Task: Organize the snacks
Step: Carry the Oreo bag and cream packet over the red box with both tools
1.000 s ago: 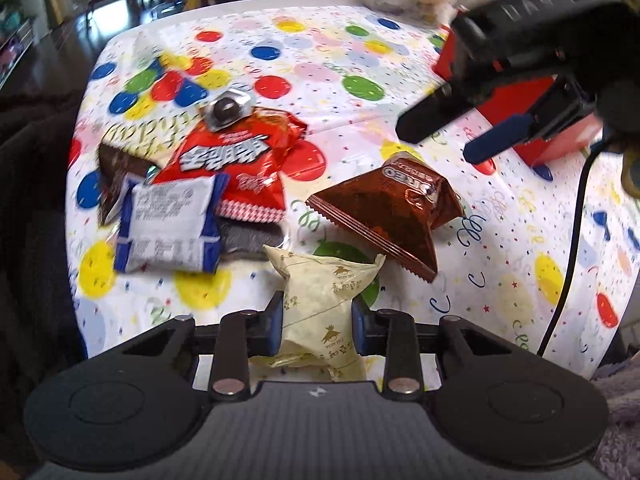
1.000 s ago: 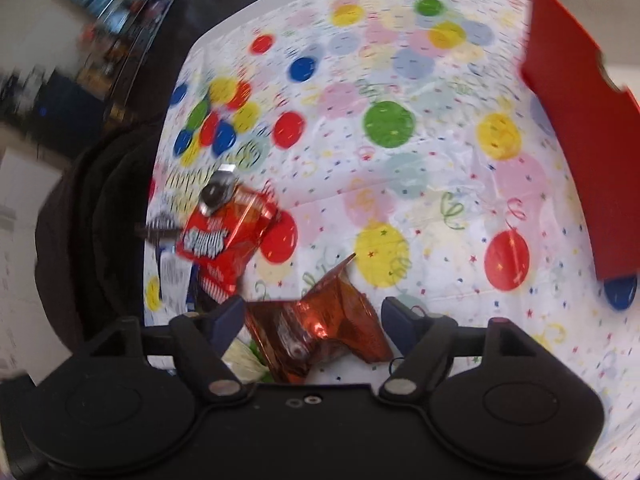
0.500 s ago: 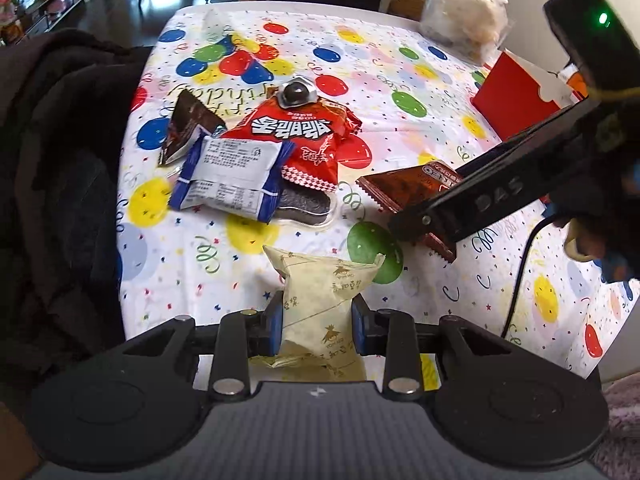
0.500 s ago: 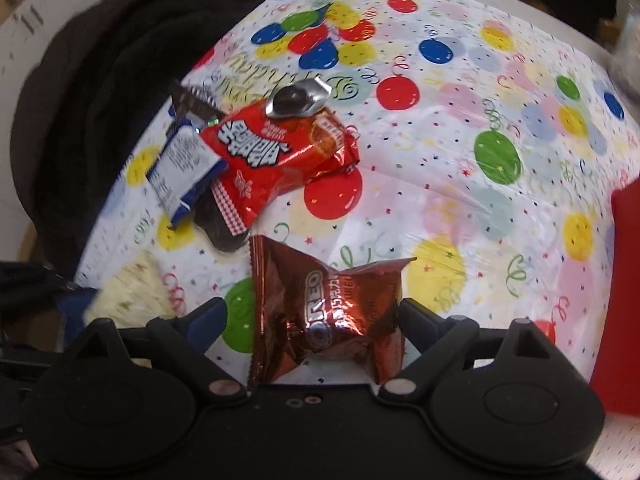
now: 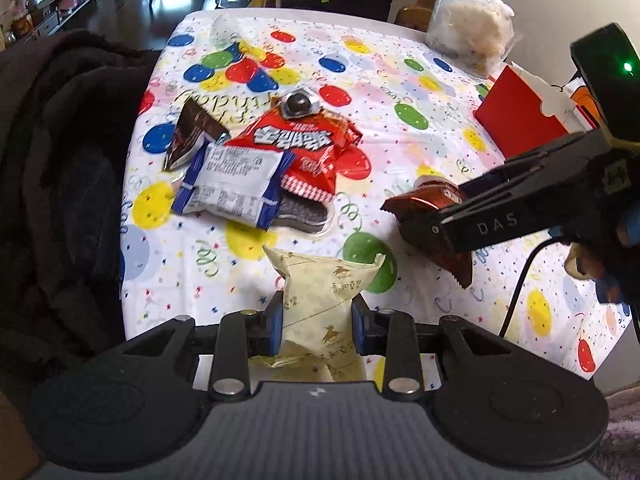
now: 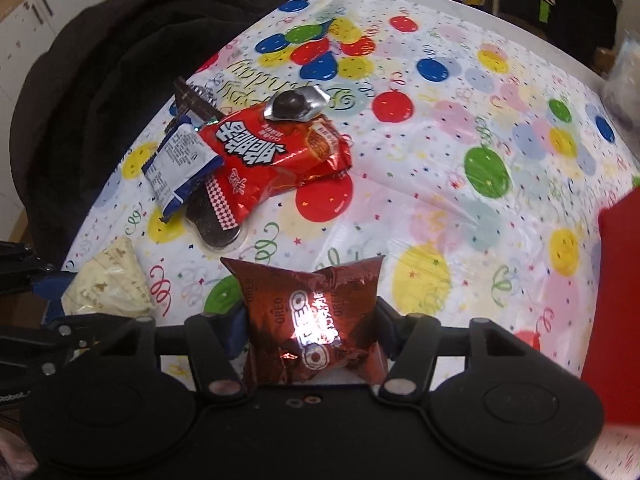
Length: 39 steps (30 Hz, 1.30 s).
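Left wrist view: left gripper [image 5: 316, 322] pinching a cream packet [image 5: 322, 304] between blue pads, packet upright and raised over the table's near edge. Beyond it, balloon-print tablecloth [image 5: 400, 80]. Further out on the left, a heap of snacks: white-and-blue packet [image 5: 230, 182] lying over a red bag [image 5: 304, 148], a dark flat cookie pack [image 5: 300, 210] poking out beneath, a dark brown wrapper [image 5: 192, 134] touching the heap's left side, a foil-wrapped chocolate [image 5: 300, 104] at the bag's far end. To the right, right gripper [image 5: 424, 216] seen side-on around a brown Oreo packet [image 5: 430, 200]. Red box [image 5: 516, 120] near the right edge, clear bag of pale food [image 5: 472, 32] at the far corner. Dark cloth [image 5: 60, 180] heaped along the left.

Right wrist view: right gripper [image 6: 312, 330] with jaws closing on the Oreo packet [image 6: 312, 316], pads touching both its sides and creasing the foil. Cream packet [image 6: 108, 284] off to the lower left. Red bag [image 6: 272, 152], white-and-blue packet [image 6: 180, 160] and chocolate [image 6: 294, 104] further out. Red box [image 6: 620, 288] at the right edge.
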Motion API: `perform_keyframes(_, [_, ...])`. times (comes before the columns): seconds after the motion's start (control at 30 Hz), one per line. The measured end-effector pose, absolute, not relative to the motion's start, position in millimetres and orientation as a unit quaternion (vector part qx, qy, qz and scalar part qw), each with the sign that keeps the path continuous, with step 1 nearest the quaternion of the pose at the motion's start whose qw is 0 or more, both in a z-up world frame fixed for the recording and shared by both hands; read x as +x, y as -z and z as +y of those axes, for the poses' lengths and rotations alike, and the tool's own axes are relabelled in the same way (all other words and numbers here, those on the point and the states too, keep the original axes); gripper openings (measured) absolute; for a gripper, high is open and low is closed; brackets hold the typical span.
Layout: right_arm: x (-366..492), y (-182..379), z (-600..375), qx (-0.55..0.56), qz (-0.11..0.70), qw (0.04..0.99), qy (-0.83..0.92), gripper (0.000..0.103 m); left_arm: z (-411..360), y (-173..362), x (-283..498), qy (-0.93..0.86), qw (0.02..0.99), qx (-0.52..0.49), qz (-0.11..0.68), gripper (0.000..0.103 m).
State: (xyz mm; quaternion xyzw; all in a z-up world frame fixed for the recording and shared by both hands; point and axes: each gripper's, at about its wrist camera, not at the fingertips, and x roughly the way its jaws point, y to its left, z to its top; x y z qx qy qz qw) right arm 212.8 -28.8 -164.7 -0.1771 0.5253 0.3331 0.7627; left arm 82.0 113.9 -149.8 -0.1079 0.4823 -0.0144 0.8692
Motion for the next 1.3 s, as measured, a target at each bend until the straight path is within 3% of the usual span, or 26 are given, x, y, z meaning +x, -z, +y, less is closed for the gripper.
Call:
perform_keyframes(0.8, [245.7,62.8,-202.8,-0.042,0.463,0.839,-0.282,0.060,-9.3,65.3,160.8,0.073,0.897,-0.051,0.433,0.031])
perform_keyframes(1.3, [309.0,57.5,-337.3,-0.017,0.447,0.869,-0.212,0.061,-146.5,39.3,243.0,0.134,0.899,0.000,0.417,0.031])
